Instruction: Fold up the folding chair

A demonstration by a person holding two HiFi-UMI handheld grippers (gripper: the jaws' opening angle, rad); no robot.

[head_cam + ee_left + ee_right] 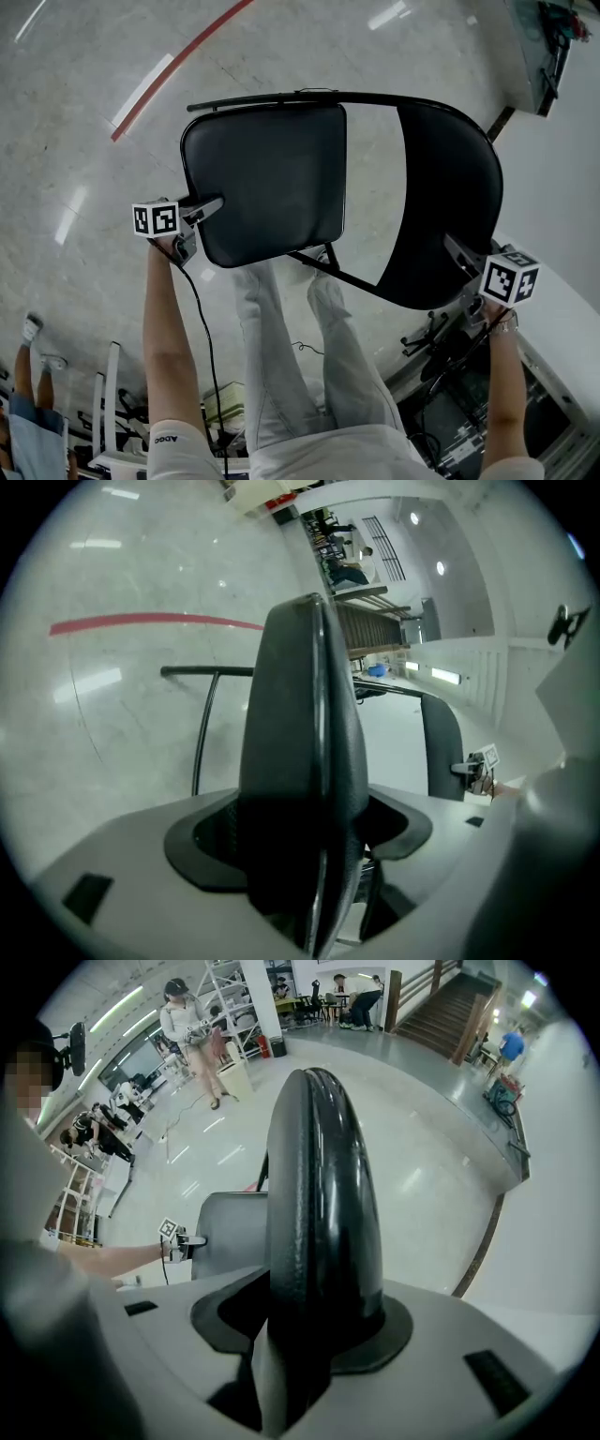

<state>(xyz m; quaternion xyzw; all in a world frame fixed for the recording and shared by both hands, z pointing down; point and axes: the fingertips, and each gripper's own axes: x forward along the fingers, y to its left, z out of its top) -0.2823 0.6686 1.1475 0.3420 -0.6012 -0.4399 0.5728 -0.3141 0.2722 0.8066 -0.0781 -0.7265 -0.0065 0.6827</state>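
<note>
A pale, glossy floor [84, 141] with a red stripe [178, 61] spread under the folding chair [309, 97], which stood just ahead of the person's legs [281, 347]. Its black seat [267, 178] and backrest [450, 187] were not folded together. The left gripper [214, 205] sat at the seat's left edge with its jaws spread wide around the padding, not visibly pinching it. The right gripper [457, 251] was clenched on the backrest's rim. A white ledge [572, 319] and dark equipment with cables [441, 366] crowded in just beside the backrest. White racks [112, 403] and a bystander [23, 412] stood at lower left, well apart from the chair.
</note>
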